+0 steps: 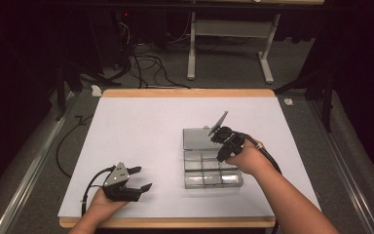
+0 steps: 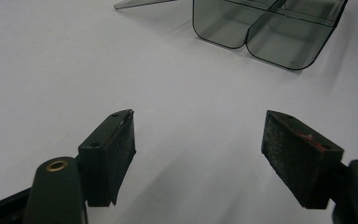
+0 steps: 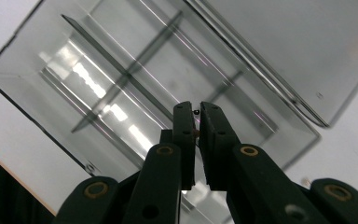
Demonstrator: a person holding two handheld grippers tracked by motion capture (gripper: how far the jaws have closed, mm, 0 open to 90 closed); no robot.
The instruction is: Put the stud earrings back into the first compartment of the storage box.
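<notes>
- The clear box (image 1: 212, 168) with its dividers lies on the white table (image 1: 141, 126), lid (image 1: 198, 139) swung fully back and lying flat on the far side; every compartment looks bare, so the opening appears done and any filling or closing is left.
- The right gripper (image 3: 197, 112) hangs over the box, its jaws drawn together to a thin slit. A tiny dark speck sits at the tips; whether it is something held I cannot tell.
- In the right gripper view, the middle compartments (image 3: 135, 93) lie straight ahead of the tips, the hinge line and lid up and to their right.
- The left gripper (image 2: 198, 140) rests low on the table near the front edge, jaws spread wide with nothing between them.
- Ahead of and above its right jaw stand the rounded corners of the box (image 2: 261, 37), well apart from the tips; bare table lies in between.
- Nothing on the table blocks either gripper. Beyond it are floor cables (image 1: 146, 63) and a white desk frame (image 1: 229, 44), far from the work.
- The upright dividers are the one hindrance for the right jaws if they go down into a compartment.
</notes>
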